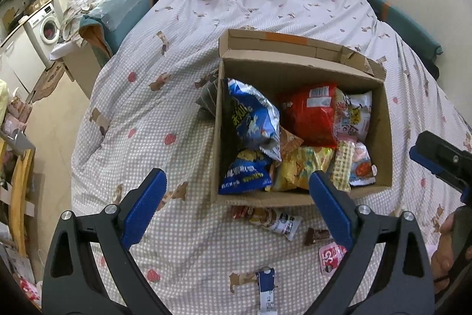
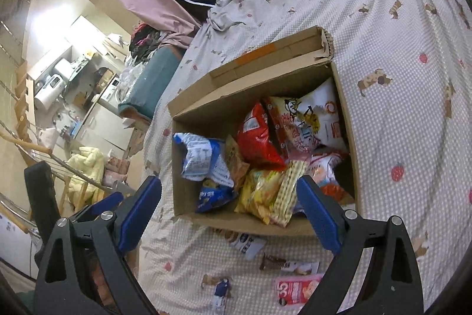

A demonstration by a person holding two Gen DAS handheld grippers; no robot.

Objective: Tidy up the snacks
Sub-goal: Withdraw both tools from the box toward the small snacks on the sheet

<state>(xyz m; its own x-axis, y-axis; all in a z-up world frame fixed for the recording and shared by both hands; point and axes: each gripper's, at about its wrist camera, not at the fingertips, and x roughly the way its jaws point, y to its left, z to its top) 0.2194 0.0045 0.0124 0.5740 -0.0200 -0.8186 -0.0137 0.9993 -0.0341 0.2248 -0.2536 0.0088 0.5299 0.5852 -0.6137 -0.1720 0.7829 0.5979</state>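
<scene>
Hovering empty, left gripper [image 1: 237, 191] and right gripper [image 2: 228, 198] both stood released, nothing between jaws. Box [image 1: 386, 120] ahead held most snacks; small packets [image 1: 275, 222] below jaws awaited collection.

Snack pkts [image 1: 275, 222] half under box [image 1: 295, 198] front edge; labels too blurred to read.

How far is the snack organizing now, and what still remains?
Done: the cardboard box already holds many bags, such as the red bag. In hand: nothing; both claws are open. Left: small packets on the bedspread, including the pink packet and the brown bar.
</scene>
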